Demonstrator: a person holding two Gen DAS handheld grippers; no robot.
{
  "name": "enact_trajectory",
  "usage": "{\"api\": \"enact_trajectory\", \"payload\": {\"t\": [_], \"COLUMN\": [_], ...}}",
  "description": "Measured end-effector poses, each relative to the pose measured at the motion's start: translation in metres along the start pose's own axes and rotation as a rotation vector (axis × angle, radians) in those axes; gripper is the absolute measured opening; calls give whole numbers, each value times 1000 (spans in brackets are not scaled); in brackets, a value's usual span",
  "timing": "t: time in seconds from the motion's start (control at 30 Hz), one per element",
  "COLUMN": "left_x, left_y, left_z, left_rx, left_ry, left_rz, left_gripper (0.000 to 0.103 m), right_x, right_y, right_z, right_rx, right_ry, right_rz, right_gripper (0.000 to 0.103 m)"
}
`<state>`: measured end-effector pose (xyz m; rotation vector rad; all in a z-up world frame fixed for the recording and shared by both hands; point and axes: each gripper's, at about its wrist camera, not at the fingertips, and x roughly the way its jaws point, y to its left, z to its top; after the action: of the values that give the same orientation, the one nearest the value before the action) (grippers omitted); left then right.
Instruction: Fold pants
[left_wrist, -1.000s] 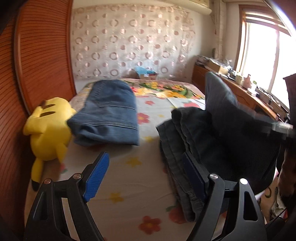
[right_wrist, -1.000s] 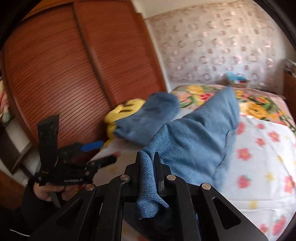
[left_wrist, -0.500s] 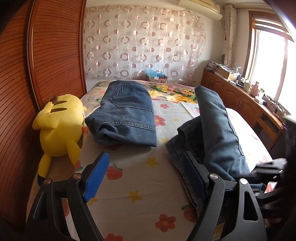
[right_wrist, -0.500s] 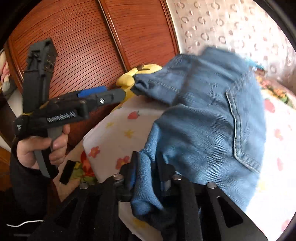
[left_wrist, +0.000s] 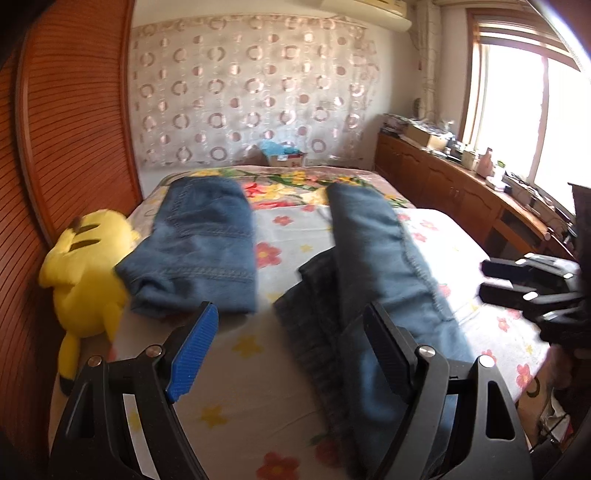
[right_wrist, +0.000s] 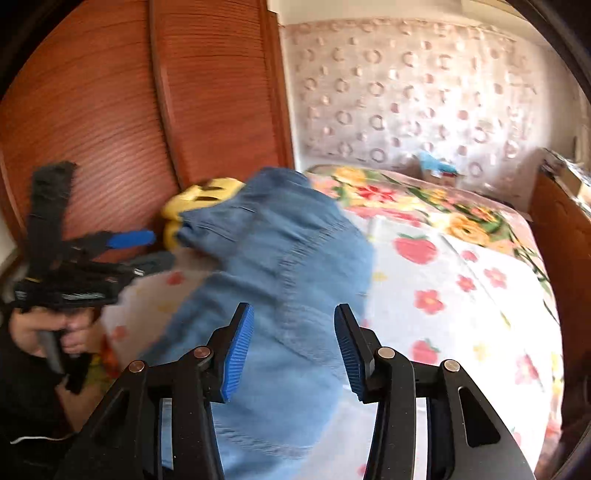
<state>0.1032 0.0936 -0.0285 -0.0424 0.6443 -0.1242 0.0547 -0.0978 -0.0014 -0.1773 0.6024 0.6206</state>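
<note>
The right tool (right_wrist: 293, 349) is opening: its blue pads stand about halfway apart, clear of the cloth. The pants (right_wrist: 280, 295) lie below and beyond the gap, and neither pad presses on the denim. The left tool (left_wrist: 291, 350) is spread wide with nothing gripped. In its own view its right finger sits just in front of the pants (left_wrist: 373, 273), but whether it touches them cannot be told. Its left finger hangs over bare sheet.

The pants are stretched lengthwise on the bed (left_wrist: 236, 373), a lighter blue layer lying over a darker layer whose edge shows along the left side. To their left, apart from them, rests a folded pair of jeans (left_wrist: 203, 251). A yellow plush toy (left_wrist: 83, 273) lies against the jeans at the bed's edge, beside the wooden wardrobe doors (left_wrist: 70, 122).

In the right wrist view the left tool (right_wrist: 129, 254) appears at the far left, held in a person's hand (right_wrist: 48, 332), blurred. A wooden cabinet (left_wrist: 461, 199) runs along the right wall under the window (left_wrist: 524, 110).
</note>
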Motion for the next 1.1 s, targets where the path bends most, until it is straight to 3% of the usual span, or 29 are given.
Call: {"api": "enact_trajectory", "payload": {"t": [0.27,0.37,0.47,0.53,0.6,0.77,1.0,1.1], "left_x": [41,57,72,77,75,74,77,81], "left_y": [-29,-36,-34,-33,-37,-13,-11,-12], "left_z": [29,36,38,34,29,11,1,-2], "left_rx": [41,67,56,60,88,51,40,50], "left_ry": [34,70,121,139,135,144,152,161], "left_rz": [-89,-92,-145,-184,-175,-128,-133,-118], "left_gripper": [81,68,50,22,13,13,13,14], "right_x": [27,24,18,22,22,39,81,92], "right_y": [-17,-22,-32,-37,-45,-48,-45,-44], "right_z": [3,11,17,18,15,22,33,31], "right_rx": [79,84,78,72,68,56,66,63], "right_ry": [16,13,9,7,5,15,105,136], "right_rz": [-27,-22,-14,-11,-3,57,136,113], "right_gripper": [48,48,48,48,48,56,59,61]}}
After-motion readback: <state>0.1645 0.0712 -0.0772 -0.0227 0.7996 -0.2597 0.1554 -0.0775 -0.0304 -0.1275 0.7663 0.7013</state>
